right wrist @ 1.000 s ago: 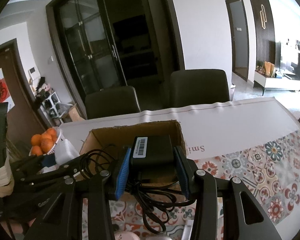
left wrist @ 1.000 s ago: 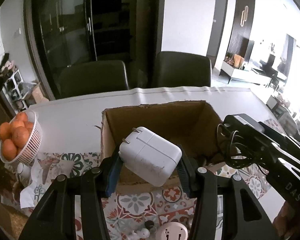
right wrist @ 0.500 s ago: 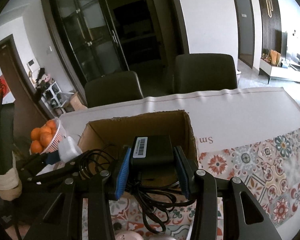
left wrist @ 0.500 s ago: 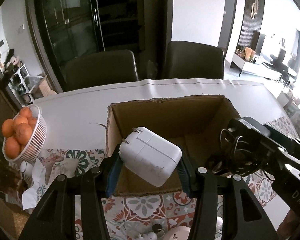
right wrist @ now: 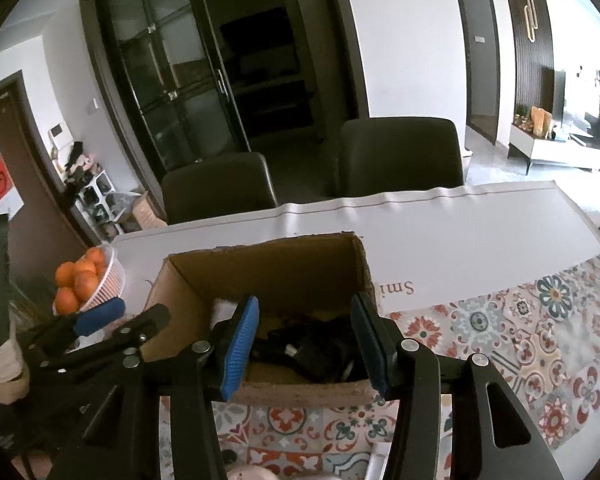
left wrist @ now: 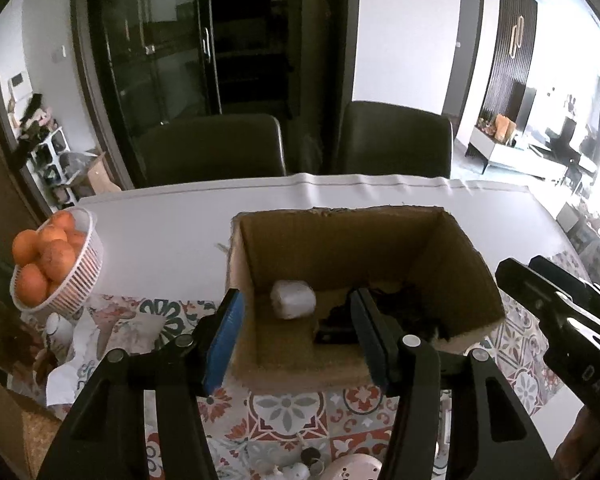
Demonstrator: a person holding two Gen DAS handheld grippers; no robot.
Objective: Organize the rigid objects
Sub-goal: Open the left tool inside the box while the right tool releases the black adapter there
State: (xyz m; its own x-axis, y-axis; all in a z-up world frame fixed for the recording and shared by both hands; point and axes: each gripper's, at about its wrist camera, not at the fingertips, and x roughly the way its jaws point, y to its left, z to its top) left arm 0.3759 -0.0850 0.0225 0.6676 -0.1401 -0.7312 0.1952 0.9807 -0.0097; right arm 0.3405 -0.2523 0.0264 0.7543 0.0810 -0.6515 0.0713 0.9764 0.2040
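An open cardboard box [left wrist: 340, 240] stands on the table; it also shows in the right wrist view [right wrist: 268, 264]. Inside it lie a white power adapter [left wrist: 293, 300] at the left and a black adapter with its cable [left wrist: 396, 312], also seen in the right wrist view [right wrist: 312, 344]. My left gripper [left wrist: 298, 336] is open and empty over the box's near left part. My right gripper [right wrist: 306, 344] is open and empty over the box's near edge, above the black adapter.
A white basket of oranges [left wrist: 48, 264] stands at the left on the table; it also shows in the right wrist view [right wrist: 86, 284]. Small white items [left wrist: 332, 468] lie on the patterned cloth near me. Two dark chairs [left wrist: 392, 140] stand behind the table.
Both grippers have opened. The white adapter dropped from my left gripper into the box, and the black adapter with cable dropped from my right gripper into the box.
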